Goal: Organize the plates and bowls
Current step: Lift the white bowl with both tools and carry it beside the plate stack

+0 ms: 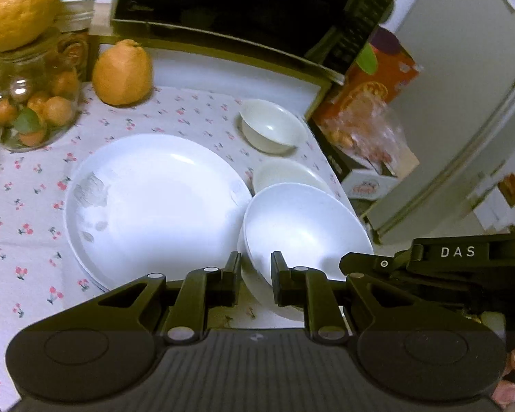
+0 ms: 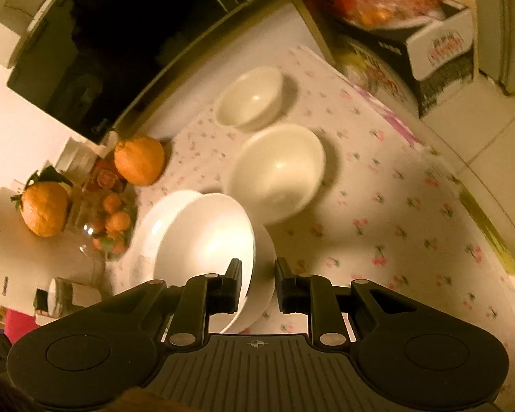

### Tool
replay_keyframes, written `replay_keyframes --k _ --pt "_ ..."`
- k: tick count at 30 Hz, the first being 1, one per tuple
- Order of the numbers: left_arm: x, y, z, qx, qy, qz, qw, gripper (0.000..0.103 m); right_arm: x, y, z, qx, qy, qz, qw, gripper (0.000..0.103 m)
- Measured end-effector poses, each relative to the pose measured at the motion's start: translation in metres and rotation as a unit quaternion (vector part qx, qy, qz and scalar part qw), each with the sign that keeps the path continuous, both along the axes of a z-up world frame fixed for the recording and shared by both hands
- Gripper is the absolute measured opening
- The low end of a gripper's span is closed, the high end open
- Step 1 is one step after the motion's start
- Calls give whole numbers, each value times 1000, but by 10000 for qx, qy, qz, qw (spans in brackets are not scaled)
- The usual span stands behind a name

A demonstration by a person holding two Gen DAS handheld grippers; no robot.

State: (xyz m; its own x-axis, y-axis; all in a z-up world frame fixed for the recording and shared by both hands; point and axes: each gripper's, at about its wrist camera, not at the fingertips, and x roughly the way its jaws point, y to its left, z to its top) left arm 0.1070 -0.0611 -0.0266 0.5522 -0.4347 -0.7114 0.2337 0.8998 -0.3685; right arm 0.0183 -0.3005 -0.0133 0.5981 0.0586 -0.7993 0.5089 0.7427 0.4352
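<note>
My left gripper (image 1: 255,267) is shut on the near rim of a deep white bowl (image 1: 305,237). A second white rim shows just under that bowl. My right gripper (image 2: 257,274) is shut on the same bowl (image 2: 202,240) at another part of its rim, and reaches in at the right of the left wrist view (image 1: 346,264). The bowl hangs beside and partly over a large white plate (image 1: 154,202), which is half hidden in the right wrist view (image 2: 154,219). Two cream bowls stand beyond: a small one (image 1: 273,125) (image 2: 249,98) and a wider one (image 1: 288,175) (image 2: 278,171).
A cherry-print cloth (image 1: 34,206) covers the table. A black microwave (image 1: 237,0) stands at the back. Large oranges (image 1: 122,73) and a glass jar of small oranges (image 1: 34,110) sit at the back left. A fruit carton (image 1: 370,103) stands past the table's right edge.
</note>
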Motion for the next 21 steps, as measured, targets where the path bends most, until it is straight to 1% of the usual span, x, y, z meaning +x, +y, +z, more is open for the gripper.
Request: replay_keyframes --k 4,6,9,11,16,21 --pt "-10 -12 -6 58 27 -299 9995 17 -11 -9 -4 -85 142 -40 9999 20" --pt "-15 -19 -8 115 33 -428 9990 17 -15 -10 -7 -216 276 -33 9994 20" --pt "-19 -25 -11 169 45 -530 9984 18 -18 -9 -8 -441 411 57 9982 20" --pt "-19 -26 -13 131 112 -534 9984 18 -18 -10 -10 -514 476 110 9975 21" --pt "-16 -26 -22 4 367 -569 9977 18 -21 -18 -15 -411 610 13 9973 21" --pt "-17 -32 -28 54 507 -660 9965 18 -20 -22 -18 -458 661 -20 9968 21"
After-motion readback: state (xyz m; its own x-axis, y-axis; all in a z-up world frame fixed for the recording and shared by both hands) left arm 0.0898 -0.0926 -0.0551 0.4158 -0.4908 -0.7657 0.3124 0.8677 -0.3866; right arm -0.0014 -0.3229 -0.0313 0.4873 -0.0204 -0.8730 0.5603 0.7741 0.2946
